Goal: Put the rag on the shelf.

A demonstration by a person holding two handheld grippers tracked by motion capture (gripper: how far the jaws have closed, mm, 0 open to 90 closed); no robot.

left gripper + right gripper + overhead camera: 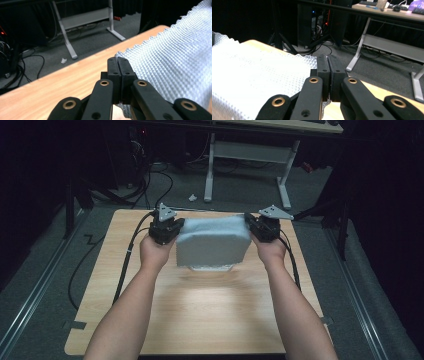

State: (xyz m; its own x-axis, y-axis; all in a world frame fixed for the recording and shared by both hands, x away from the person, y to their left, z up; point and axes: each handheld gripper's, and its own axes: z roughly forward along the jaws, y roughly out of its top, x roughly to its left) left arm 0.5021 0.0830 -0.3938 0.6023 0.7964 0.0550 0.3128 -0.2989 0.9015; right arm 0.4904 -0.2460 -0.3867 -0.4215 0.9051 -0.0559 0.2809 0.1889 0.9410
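A pale blue waffle-weave cloth (214,242) hangs stretched between my two grippers above the far half of the wooden table (200,320). My left gripper (175,226) is shut on the cloth's left top corner. In the left gripper view the jaws (117,60) are pressed together on the cloth's (175,65) edge. My right gripper (252,224) is shut on the right top corner. Its own view shows the closed jaws (328,58) pinching the cloth (257,75). The cloth's lower edge droops toward the tabletop and looks blurred.
Black cables (127,255) trail from both grippers over the table and off its left side. A white-legged desk (247,155) stands beyond the table's far edge on grey floor. A small white scrap (192,197) lies on the floor.
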